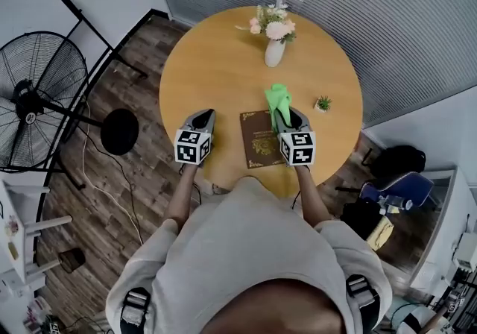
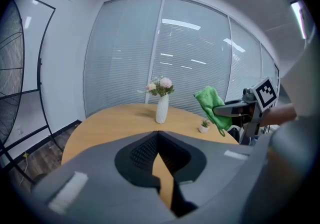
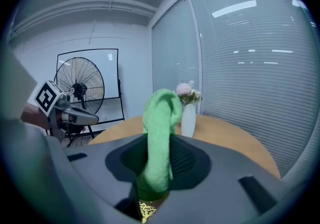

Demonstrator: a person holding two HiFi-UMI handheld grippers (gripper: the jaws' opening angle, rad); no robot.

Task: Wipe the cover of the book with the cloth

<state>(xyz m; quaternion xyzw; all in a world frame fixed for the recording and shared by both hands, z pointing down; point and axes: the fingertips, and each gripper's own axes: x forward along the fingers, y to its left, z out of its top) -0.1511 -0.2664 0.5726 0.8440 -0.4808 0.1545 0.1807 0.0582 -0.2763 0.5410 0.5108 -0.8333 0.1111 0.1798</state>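
Round wooden table [image 1: 223, 64], plank floor [image 1: 127, 198], standing fan [image 1: 33, 98].

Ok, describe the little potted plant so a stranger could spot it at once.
On the round wooden table, look to its right edge, beyond the green cloth pinched in the right gripper. The little potted plant stands alone: a tiny green tuft in a white pot, far smaller than the white vase of pink flowers.

The head view looks steeply down from overhead on the round table [image 1: 223, 64]. Both gripper views sit low near its six-o'clock edge, facing roughly twelve o'clock, sharing the vase [image 2: 161, 110].
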